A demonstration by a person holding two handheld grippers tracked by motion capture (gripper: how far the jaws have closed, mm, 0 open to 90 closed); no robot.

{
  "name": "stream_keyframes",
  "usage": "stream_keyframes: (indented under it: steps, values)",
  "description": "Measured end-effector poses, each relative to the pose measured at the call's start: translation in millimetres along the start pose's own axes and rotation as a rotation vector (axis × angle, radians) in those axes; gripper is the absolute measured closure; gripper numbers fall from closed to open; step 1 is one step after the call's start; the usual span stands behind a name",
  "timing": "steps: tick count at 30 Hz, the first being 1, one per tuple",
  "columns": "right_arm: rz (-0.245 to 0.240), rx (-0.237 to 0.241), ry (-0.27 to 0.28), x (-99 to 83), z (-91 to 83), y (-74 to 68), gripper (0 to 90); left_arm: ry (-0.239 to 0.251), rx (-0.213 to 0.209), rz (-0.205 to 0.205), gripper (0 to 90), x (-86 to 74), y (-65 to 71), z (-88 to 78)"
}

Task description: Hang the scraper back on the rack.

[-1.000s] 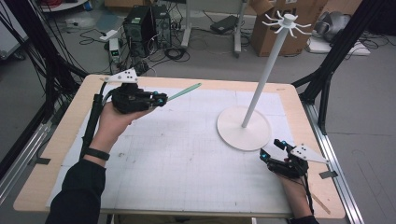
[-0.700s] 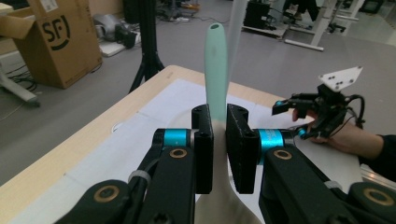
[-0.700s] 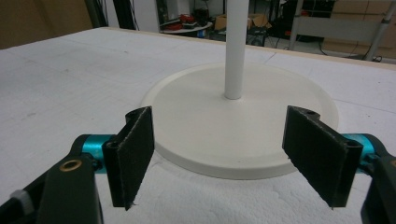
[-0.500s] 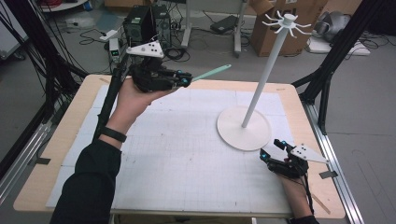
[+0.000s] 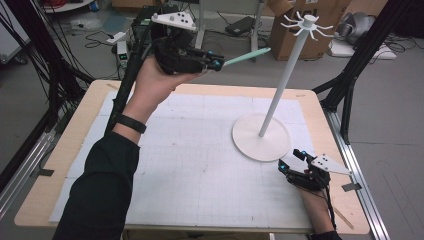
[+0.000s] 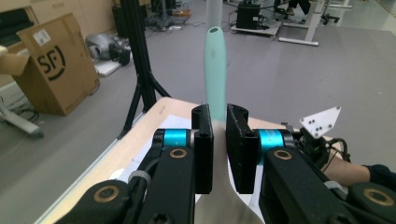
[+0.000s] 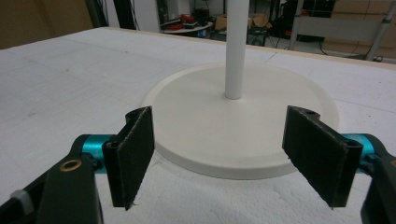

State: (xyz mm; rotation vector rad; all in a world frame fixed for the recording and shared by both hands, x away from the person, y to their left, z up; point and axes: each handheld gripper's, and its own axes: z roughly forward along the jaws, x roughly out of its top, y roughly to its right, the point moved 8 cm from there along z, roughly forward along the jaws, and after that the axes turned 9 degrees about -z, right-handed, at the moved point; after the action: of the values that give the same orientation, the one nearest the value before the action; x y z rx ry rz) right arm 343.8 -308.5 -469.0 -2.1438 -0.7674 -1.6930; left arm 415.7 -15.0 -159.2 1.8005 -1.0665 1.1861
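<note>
Your left tool (image 5: 218,62) clenched on green spoon (image 5: 247,55), lifted higher off table (image 5: 200,150) toward stand (image 5: 285,80); hanging likely next. Right tool (image 5: 291,162) released, resting near base.

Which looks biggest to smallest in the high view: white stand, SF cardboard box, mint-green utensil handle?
1. White stand, tallest thing on the table.
2. Cardboard box, partly cut off at the top edge and farther away, so true size is unsure.
3. Mint-green handle, held in the left gripper.
</note>
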Motion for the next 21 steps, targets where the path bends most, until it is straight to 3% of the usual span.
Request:
stream_keyframes:
  steps: [9,21]
  values:
    - [0.002,0.002,-0.001,0.0,-0.1,-0.9,24.9,0.005,-0.018,0.024,81.6,24.5,16.1,4.8]
    - [0.001,0.001,-0.001,0.0,0.1,-0.7,24.9,0.022,-0.023,0.036,82.0,29.6,19.0,4.4]
